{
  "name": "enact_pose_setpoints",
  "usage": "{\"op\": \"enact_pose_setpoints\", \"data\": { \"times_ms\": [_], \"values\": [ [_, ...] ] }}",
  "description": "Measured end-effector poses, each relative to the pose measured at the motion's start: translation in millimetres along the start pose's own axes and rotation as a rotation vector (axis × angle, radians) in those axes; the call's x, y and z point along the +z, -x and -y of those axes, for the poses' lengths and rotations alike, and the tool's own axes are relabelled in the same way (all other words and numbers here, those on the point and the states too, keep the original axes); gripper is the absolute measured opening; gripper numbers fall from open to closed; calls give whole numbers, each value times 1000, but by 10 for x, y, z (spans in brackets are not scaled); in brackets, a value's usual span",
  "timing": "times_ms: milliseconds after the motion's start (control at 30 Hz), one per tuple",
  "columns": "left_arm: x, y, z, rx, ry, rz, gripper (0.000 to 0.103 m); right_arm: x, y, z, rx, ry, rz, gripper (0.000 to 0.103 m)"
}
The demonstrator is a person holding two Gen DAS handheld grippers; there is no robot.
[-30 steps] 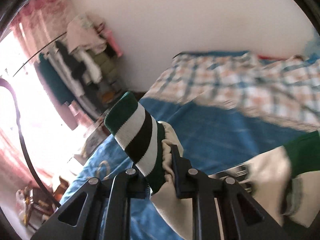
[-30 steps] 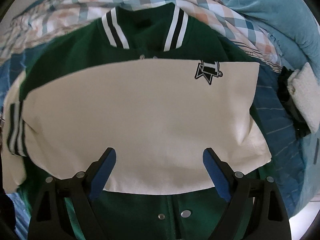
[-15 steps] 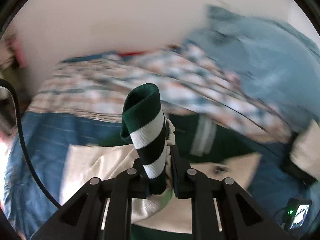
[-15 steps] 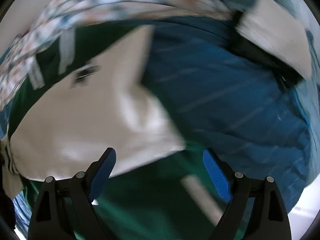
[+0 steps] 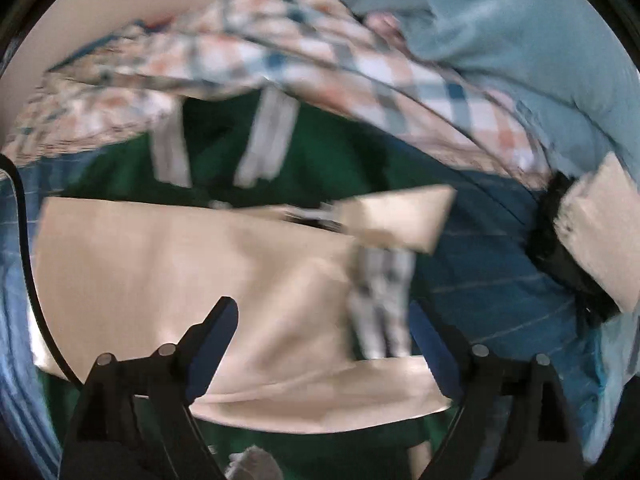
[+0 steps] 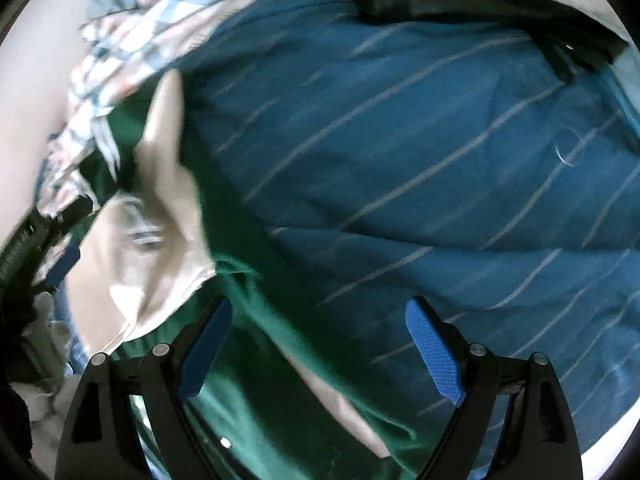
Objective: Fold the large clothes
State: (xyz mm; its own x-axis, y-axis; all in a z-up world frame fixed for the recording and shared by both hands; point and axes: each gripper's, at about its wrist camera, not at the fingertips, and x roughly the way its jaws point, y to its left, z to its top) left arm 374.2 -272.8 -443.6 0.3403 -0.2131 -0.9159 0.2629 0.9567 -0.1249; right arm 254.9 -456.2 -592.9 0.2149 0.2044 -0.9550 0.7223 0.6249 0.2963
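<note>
A green varsity jacket point(image 5: 336, 152) with cream sleeves lies on the bed. In the left wrist view both cream sleeves point(image 5: 168, 264) are folded across its chest, and the striped cuff point(image 5: 380, 300) rests on them. My left gripper point(image 5: 324, 336) is open and empty just above the sleeves. In the right wrist view my right gripper point(image 6: 320, 340) is open and empty over the jacket's green side edge point(image 6: 272, 320). The cream sleeve point(image 6: 160, 240) and my left gripper's blue pad point(image 6: 64, 264) show at the left.
A blue striped bedsheet point(image 6: 420, 160) lies to the right of the jacket. A plaid blanket point(image 5: 312, 48) and a light blue quilt point(image 5: 520, 40) are bunched behind the collar. A black and cream garment point(image 5: 580, 232) sits at the right.
My left gripper carried the striped cuff across the jacket, opened and let it go on the chest. My right gripper swung right toward the jacket's side edge.
</note>
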Motion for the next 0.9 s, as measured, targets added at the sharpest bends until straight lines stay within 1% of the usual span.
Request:
{"op": "enact_pose_setpoints", "data": {
  "times_ms": [67, 100, 133, 167, 200, 233, 300, 333, 367, 433, 467, 500, 567, 600, 633, 700, 733, 767, 800, 833, 867, 900],
  "values": [
    [-77, 206, -363, 44, 55, 27, 87, 37, 94, -63, 76, 13, 5, 90],
    [-138, 271, -538, 85, 74, 23, 87, 64, 124, -116, 117, 17, 8, 86],
    [-252, 341, -794, 142, 98, 5, 87, 113, 127, -197, 170, 25, 2, 82],
    [-360, 394, -968, 175, 114, 0, 87, 176, 100, -294, 227, 31, -9, 72],
    [-481, 440, -1149, 219, 124, -4, 87, 227, 46, -391, 266, 33, -22, 71],
    [-665, 470, -1388, 302, 123, -20, 87, 287, 1, -505, 285, 41, -30, 71],
    [-927, 461, -1709, 421, 111, -61, 87, 439, -146, -749, 293, 86, -32, 71],
    [-1114, 437, -1926, 493, 104, -98, 87, 476, -209, -851, 276, 110, -43, 71],
    [-1232, 426, -2057, 530, 106, -118, 87, 510, -276, -964, 233, 153, -60, 71],
    [-1496, 409, -2337, 587, 128, -162, 87, 475, -331, -1158, 141, 281, -65, 72],
    [-1582, 408, -2415, 600, 138, -174, 87, 401, -332, -1232, 84, 359, -62, 72],
    [-1650, 393, -2472, 608, 147, -187, 87, 301, -360, -1309, 5, 458, -66, 72],
    [-1759, 356, -2547, 612, 168, -208, 87, 40, -512, -1384, -177, 649, -108, 72],
    [-1795, 328, -2553, 622, 170, -213, 87, -69, -608, -1384, -242, 710, -135, 72],
    [-1793, 297, -2536, 624, 172, -212, 87, -172, -727, -1360, -286, 752, -163, 72],
    [-1761, 230, -2542, 621, 187, -206, 87, -212, -897, -1303, -324, 748, -168, 71],
    [-1712, 199, -2562, 623, 202, -210, 87, -179, -974, -1273, -333, 734, -138, 69],
    [-1672, 167, -2575, 614, 220, -209, 87, -127, -983, -1245, -340, 713, -89, 51],
    [-1619, 140, -2588, 610, 244, -202, 87, -45, -955, -1204, -322, 676, -32, 44],
    [-1559, 141, -2596, 611, 254, -192, 87, 102, -890, -1096, -250, 581, 2, 44],
    [-1519, 129, -2597, 613, 258, -184, 87, 206, -838, -995, -198, 498, 20, 44],
    [-1476, 108, -2602, 617, 257, -178, 87, 307, -786, -868, -169, 415, 50, 44]
  ]
}}
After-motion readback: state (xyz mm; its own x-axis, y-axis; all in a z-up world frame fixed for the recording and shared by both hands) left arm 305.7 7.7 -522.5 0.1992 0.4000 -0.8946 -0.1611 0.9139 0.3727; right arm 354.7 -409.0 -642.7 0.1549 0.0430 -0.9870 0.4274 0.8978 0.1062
